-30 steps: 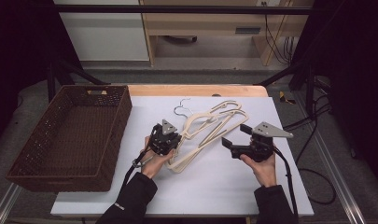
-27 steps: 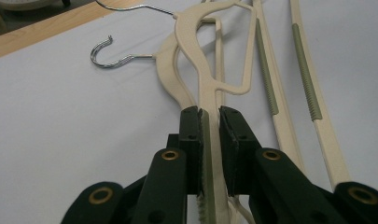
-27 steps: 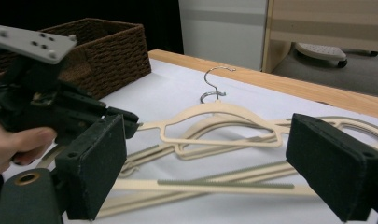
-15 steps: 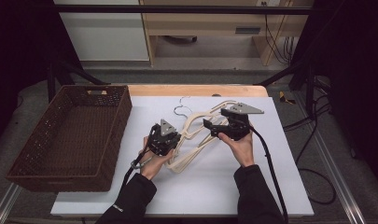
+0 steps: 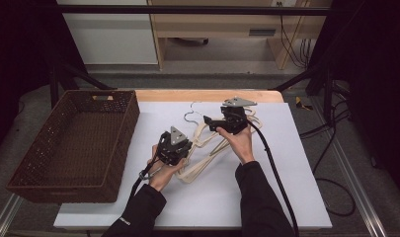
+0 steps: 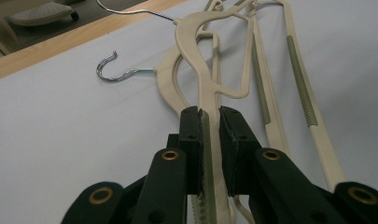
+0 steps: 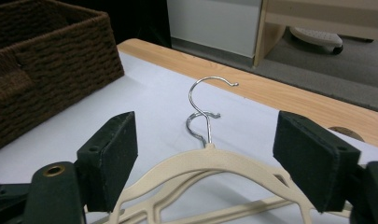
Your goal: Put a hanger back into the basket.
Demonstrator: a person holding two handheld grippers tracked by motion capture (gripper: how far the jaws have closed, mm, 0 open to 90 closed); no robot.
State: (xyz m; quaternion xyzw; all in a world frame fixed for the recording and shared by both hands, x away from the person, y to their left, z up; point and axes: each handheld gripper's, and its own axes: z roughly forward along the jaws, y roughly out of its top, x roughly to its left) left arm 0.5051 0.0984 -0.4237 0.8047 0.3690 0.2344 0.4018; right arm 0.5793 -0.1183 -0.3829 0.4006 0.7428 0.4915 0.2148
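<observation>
Sitting empty at the left of the table, the basket waits beside a pile of cream hangers lying mid-table. The left gripper pinches one hanger's arm between closed jaws. Farther right, the right gripper hovers with jaws spread wide above the hanger neck, near the wire hooks. The hangers look light, stiff, smooth and tangled; the thick shoulder seems the surest hold.

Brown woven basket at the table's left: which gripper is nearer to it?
Left. The left gripper, shut on a cream plastic hanger, sits just right of the brown woven basket. The right gripper, open, is farther right over the hangers' necks.
</observation>
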